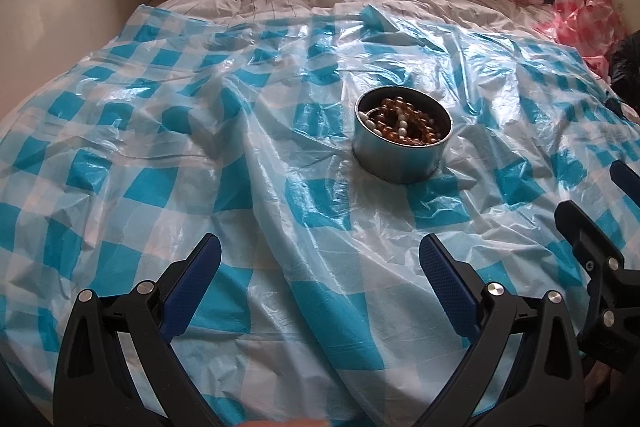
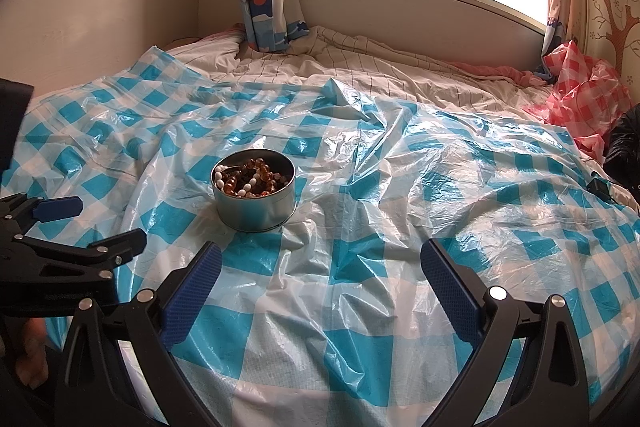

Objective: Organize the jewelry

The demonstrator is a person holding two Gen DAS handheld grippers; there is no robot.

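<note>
Nearest, the left gripper [image 1: 320, 287] and the right gripper [image 2: 320, 287] both hang spread wide and empty, short of the tin [image 1: 403, 143], over the crinkled checked plastic sheet [image 1: 200, 187]. The tin stands upright on the sheet, well ahead of both. Inside lie amber beads [image 1: 408, 123] tangled with white beads [image 2: 240, 183]. The strands look light, limp and slippery, so a pinch on one loop lying uppermost should lift them; the tin is stiff and smooth, and may slide on the plastic. Beyond the tin hangs a curtain [image 2: 264, 7].

round metal tin [image 1: 402, 155] upright – amber and white bead strands [image 1: 404, 123] heaped inside.
</note>
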